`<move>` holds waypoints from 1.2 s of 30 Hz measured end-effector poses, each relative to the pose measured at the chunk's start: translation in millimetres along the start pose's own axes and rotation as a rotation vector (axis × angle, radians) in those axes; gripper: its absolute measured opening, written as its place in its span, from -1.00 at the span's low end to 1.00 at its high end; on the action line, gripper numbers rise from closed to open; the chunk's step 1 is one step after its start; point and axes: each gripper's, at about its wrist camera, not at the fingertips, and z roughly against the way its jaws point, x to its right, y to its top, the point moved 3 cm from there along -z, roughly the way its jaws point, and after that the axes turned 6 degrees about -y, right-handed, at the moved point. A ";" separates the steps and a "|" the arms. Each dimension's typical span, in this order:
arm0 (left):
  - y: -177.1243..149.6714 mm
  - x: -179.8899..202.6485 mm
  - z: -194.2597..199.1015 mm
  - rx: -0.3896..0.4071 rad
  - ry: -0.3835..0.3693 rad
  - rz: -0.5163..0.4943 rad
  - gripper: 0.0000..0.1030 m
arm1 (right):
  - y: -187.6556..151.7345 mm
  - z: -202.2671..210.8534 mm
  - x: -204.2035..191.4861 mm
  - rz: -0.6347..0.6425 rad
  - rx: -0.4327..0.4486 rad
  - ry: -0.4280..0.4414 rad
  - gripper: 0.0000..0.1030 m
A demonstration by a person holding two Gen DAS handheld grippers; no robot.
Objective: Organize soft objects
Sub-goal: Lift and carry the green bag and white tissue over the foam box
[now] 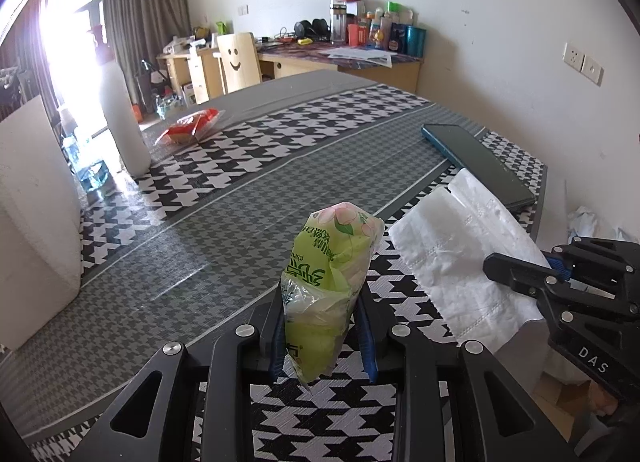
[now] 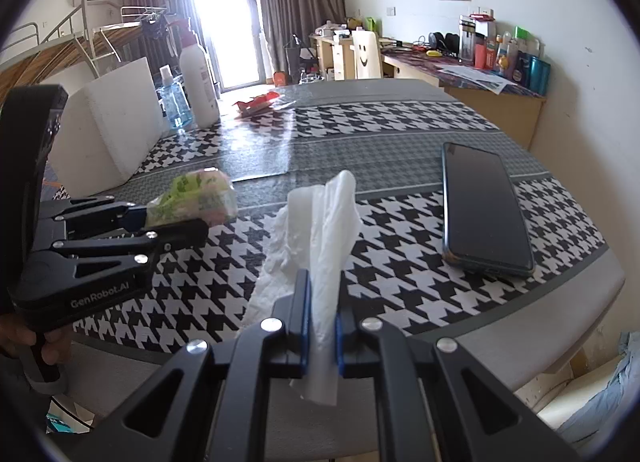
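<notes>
My left gripper (image 1: pixel 323 336) is clamped on the green tissue pack (image 1: pixel 330 282), its blue pads pressing the crinkled plastic from both sides; the pack stands up out of the jaws toward twelve o'clock, and its bottom corner hangs below them, over the houndstooth tablecloth (image 1: pixel 240 149). The print on the wrapper is upside down and I cannot read it. In the right wrist view the same pack (image 2: pixel 192 197) shows at nine o'clock, blurred and partly covered by the left gripper's near finger.

My right gripper (image 2: pixel 322 336) is pinched together on a white tissue (image 2: pixel 320 242). The sheet rises crumpled above the pads and a short tail sticks out beneath them. Whether its far end touches the table, I cannot tell. From the left wrist view the tissue (image 1: pixel 460 262) lies at three o'clock, its lower edge hidden behind the right gripper's black frame.

A dark phone (image 2: pixel 484 209) lies flat at two o'clock of the tissue, near the table's edge. Far off at eleven o'clock sit a red snack packet (image 2: pixel 260 101), a white bottle (image 2: pixel 198 77) and a white foam block (image 2: pixel 112 121); glare from the window washes out the cloth around them. My hand (image 2: pixel 36 342) shows only as a sliver at the picture's left edge.
</notes>
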 end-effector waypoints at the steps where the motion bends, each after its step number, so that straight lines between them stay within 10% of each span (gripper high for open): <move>1: -0.2 0.9 2.3 0.006 0.001 -0.004 -0.40 | 0.4 0.5 -0.7 0.002 0.002 0.001 -0.75; 36: -11.5 -6.1 90.4 0.186 0.037 0.015 -0.40 | 16.8 46.2 -33.2 0.033 0.108 0.027 -0.75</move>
